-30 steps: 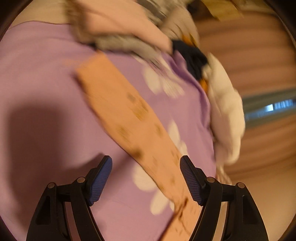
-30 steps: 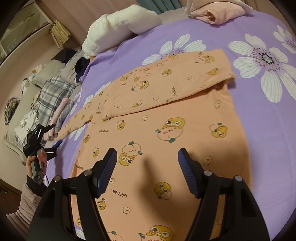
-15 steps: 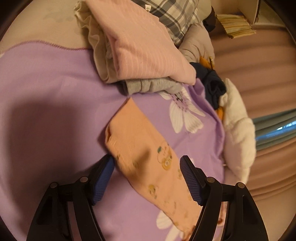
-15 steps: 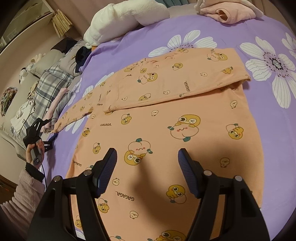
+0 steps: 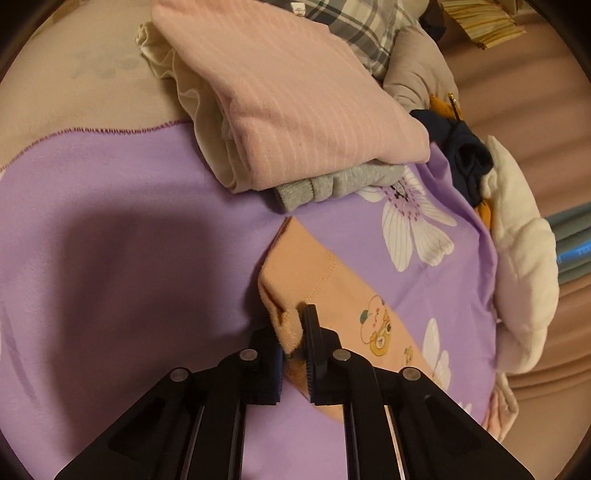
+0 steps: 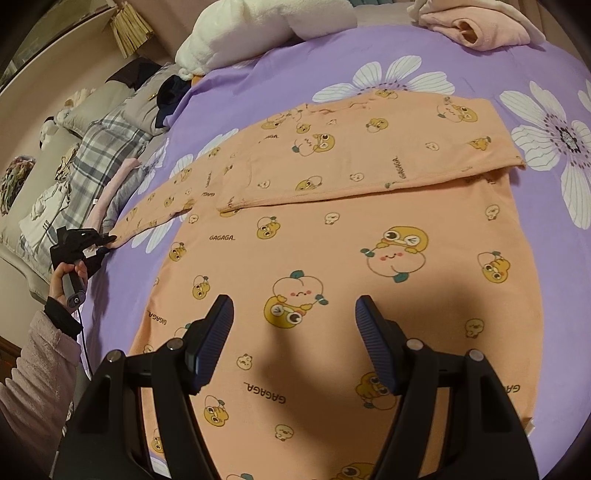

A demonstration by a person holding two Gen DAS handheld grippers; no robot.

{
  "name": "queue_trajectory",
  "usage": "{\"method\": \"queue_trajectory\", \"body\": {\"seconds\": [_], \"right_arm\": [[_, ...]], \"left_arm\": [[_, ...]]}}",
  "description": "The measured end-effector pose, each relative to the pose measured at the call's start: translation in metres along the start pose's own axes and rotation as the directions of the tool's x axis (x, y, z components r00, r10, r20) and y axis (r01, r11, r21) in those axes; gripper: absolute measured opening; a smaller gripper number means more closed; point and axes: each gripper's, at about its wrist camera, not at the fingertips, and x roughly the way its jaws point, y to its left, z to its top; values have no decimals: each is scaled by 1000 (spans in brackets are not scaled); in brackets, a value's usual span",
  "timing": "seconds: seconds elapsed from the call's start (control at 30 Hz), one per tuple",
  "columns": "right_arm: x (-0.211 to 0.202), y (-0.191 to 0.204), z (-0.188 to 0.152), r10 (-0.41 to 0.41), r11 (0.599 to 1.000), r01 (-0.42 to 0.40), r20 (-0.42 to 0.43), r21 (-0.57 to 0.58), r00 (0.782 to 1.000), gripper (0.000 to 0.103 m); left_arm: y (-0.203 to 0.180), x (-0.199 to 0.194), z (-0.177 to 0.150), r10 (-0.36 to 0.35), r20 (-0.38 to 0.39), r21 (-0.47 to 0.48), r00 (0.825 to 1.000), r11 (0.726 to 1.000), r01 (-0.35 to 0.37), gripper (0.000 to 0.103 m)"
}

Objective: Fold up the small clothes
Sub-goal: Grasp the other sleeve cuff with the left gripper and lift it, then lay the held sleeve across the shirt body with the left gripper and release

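Note:
An orange cartoon-print top (image 6: 332, 229) lies flat on the purple flowered blanket (image 6: 443, 55), one side folded over its body. Its left sleeve (image 6: 159, 210) stretches out to the left. My left gripper (image 5: 293, 332) is shut on the cuff of that sleeve (image 5: 295, 273); it also shows in the right wrist view (image 6: 107, 240), held by a hand at the sleeve's tip. My right gripper (image 6: 293, 328) is open and empty, hovering above the lower body of the top.
A folded pink striped garment (image 5: 288, 96) on grey and cream clothes lies just beyond the cuff. A white plush pillow (image 5: 521, 251) sits at the blanket's edge. Plaid bedding (image 6: 99, 155) and more pink clothes (image 6: 476, 22) border the blanket.
My left gripper moved up to the sleeve's cuff and closed on it. My right gripper stayed open and drifted slightly lower over the top.

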Motion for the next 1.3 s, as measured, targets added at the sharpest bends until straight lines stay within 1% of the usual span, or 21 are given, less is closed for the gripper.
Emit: {"method": "queue_trajectory", "body": {"seconds": [0.1, 0.2, 0.3, 0.47, 0.6, 0.77, 1.13, 1.2, 1.3], "right_arm": [[1, 4, 0, 5, 1000, -5, -2, -8, 1000, 69], [0, 8, 0, 10, 1000, -10, 1, -16, 1000, 69], [-1, 10, 0, 14, 1000, -14, -1, -18, 1000, 69], [-1, 16, -2, 28, 999, -28, -1, -26, 1000, 69], [-3, 20, -5, 41, 999, -41, 0, -34, 999, 69], [-10, 20, -7, 51, 998, -50, 13, -36, 999, 69], [-18, 9, -12, 70, 998, -70, 28, -9, 997, 69], [-20, 7, -13, 75, 997, -75, 32, -6, 997, 69], [-23, 4, -13, 82, 997, -82, 43, 1, 996, 69]], "left_arm": [[-8, -7, -4, -1, 16, 36, 1000, 999, 1, 6], [-24, -17, -7, -18, 32, 85, 999, 996, 15, 6], [-39, -30, -12, -42, 50, 139, 998, 990, 34, 6], [-66, -41, -20, -71, 46, 217, 996, 974, 60, 6], [-87, -49, -31, -92, 45, 274, 995, 959, 76, 6], [-115, -56, -46, -106, 45, 353, 993, 932, 84, 6], [-157, -62, -77, -125, 18, 449, 992, 888, 104, 6], [-164, -63, -83, -134, 12, 454, 991, 884, 114, 6], [-176, -63, -95, -147, -4, 476, 989, 870, 131, 6]]}}
